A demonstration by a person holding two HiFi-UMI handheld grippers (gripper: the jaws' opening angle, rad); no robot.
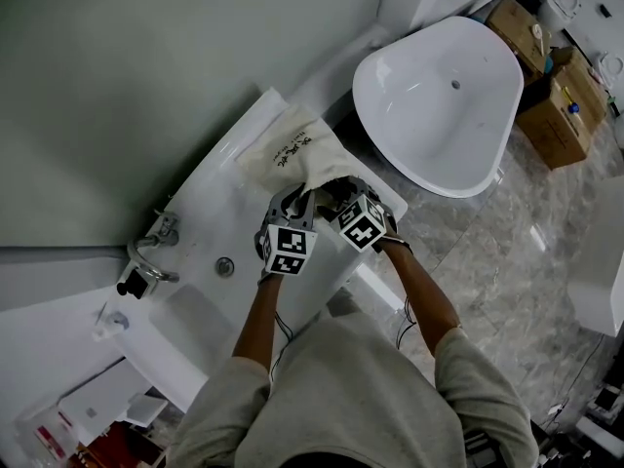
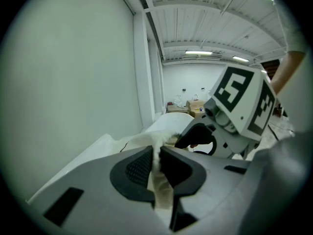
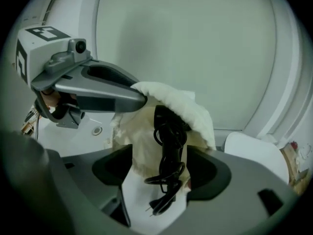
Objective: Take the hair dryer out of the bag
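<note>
A cream cloth bag lies on the white counter, its mouth facing me. My left gripper is shut on the upper edge of the bag's mouth and holds it lifted. In the right gripper view the left gripper props the fabric up, and the black hair dryer shows inside. Its bundled black cord spills out with the plug lowest. My right gripper stands open at the mouth, the cord hanging between its jaws, the pads not pressing on it.
A chrome faucet and a drain sit in the sink to the left of the grippers. A large white basin stands on the floor beyond the counter, cardboard boxes behind it. A grey wall runs along the counter's far side.
</note>
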